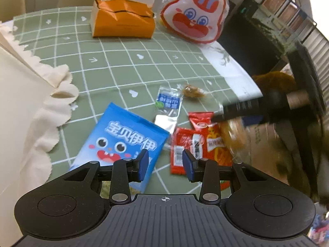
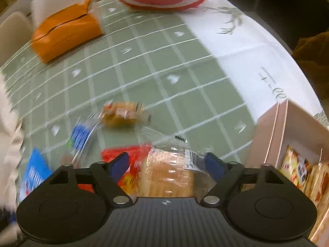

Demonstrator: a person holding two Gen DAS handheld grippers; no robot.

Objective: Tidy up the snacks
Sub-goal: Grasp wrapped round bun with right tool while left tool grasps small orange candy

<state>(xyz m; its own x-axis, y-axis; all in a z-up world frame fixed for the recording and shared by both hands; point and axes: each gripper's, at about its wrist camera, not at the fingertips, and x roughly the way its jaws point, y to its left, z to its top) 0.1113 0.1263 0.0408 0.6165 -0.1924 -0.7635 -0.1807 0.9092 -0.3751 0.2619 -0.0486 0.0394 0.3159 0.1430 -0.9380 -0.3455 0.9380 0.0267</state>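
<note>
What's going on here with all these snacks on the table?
A person is sorting snacks with two handheld tongs. The right tongs are open around a clear-wrapped bread pack, beside a pink box already holding snacks. The left tongs hover open and empty over the blue snack bag and red packets.

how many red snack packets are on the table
2. One red sachet lies just ahead of the left gripper, right of the blue chip bag. The other red packet lies against its right side, partly under the clear-wrapped bread. More may be hidden.
</note>
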